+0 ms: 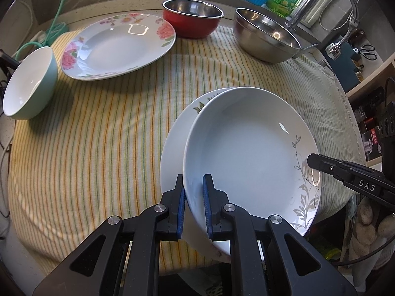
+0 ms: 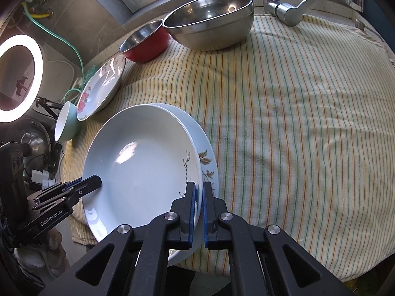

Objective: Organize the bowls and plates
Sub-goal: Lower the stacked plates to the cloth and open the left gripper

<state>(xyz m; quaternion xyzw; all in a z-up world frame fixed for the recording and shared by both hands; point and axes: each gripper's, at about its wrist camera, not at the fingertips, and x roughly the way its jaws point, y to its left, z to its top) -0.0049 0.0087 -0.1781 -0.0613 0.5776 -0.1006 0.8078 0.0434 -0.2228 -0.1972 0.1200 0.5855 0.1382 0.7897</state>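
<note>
Left gripper (image 1: 193,197) is clamped on the near rim of the white deep plate (image 1: 246,153); right gripper (image 2: 198,209) pinches the opposite rim. The plate sits tilted on a leaf-patterned plate (image 2: 206,162) at the front edge of the striped cloth (image 2: 296,123). Uneven release could slide both plates off that edge, since the cloth may slip.
</note>
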